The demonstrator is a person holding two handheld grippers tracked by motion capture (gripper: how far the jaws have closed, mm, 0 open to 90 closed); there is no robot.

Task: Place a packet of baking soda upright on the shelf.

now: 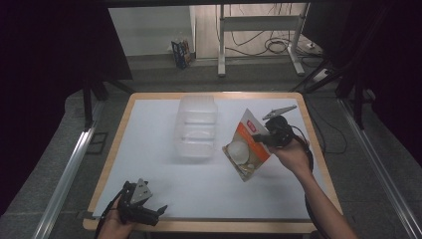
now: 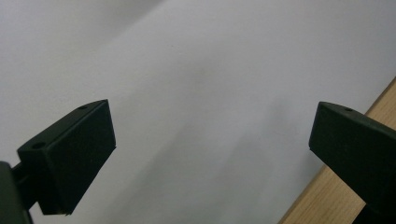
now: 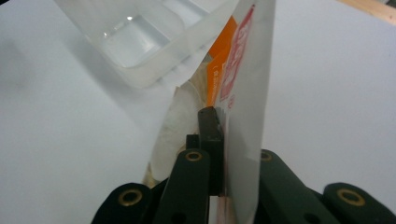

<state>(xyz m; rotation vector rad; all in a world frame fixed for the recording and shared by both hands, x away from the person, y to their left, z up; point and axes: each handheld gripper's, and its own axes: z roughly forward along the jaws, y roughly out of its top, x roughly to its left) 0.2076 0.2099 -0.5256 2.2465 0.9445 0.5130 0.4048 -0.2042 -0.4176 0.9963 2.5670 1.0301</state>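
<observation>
We find the right claw [image 1: 266, 135] clamped on one edge of a packet [image 1: 247, 147], held tilted above the table [image 1: 164, 194] with its lower corner hanging down from the claw. A clear tub [image 1: 197, 127] stands just beyond the packet's far side. The left claw [image 1: 149, 211] rests apart at the near edge, jaws spread, holding nothing. Our concern: the hold is thin and on the edge alone, so the packet could swing, slip free, or knock the tub.

red label on the orange-and-white packet [image 1: 247, 144], its lettering too blurred to read
</observation>
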